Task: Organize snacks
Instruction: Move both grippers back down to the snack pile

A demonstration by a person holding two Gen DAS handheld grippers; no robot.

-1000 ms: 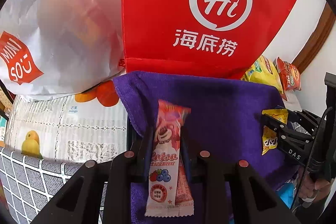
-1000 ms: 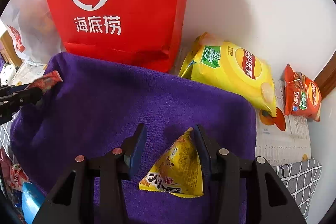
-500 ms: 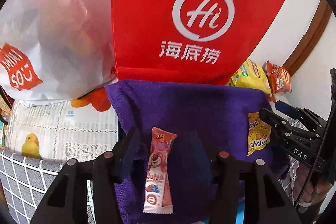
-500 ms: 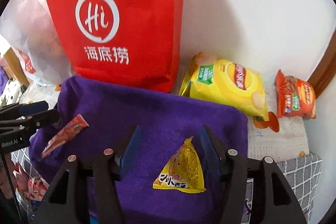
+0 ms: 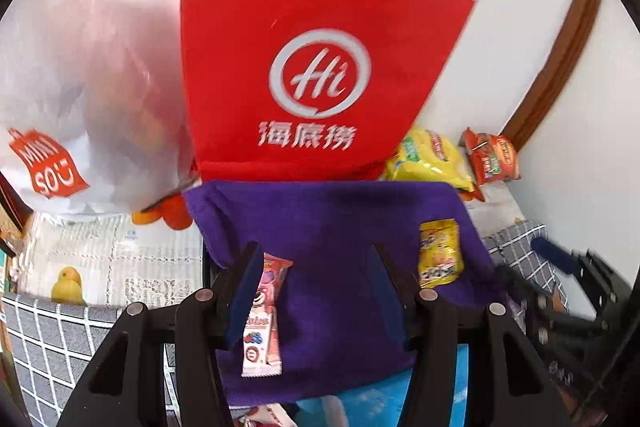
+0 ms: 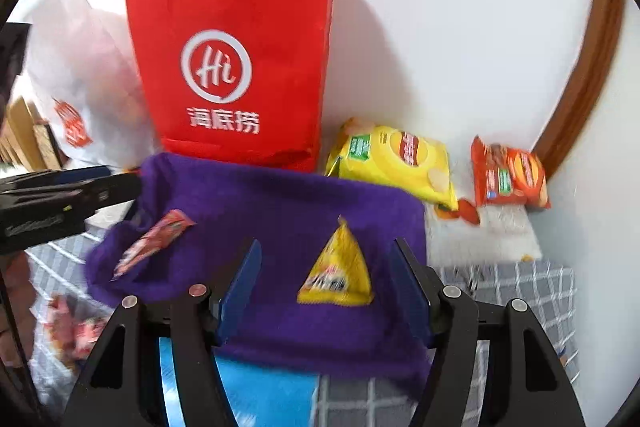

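Two snacks lie on the purple towel (image 5: 340, 227) in the left wrist view: a pink bar (image 5: 264, 311) near its left edge, just beside one finger of the left gripper (image 5: 320, 291) (jaws apart, holding nothing), and a yellow packet (image 5: 438, 253) toward its right edge. From the right wrist, the right gripper (image 6: 326, 291) hangs with jaws apart around that packet (image 6: 338, 269), untouched, with the red bag (image 6: 236, 67) at the towel's far edge.

The left black two-finger gripper (image 5: 320, 291) hangs with its blue-padded jaws spread wide, nothing between the pads, fingers pointing forward and a little downward. The right black two-finger gripper (image 6: 326, 283) mirrors it, jaws parted wide and gripping nothing. Each shows at the edge of the other's view, well apart.
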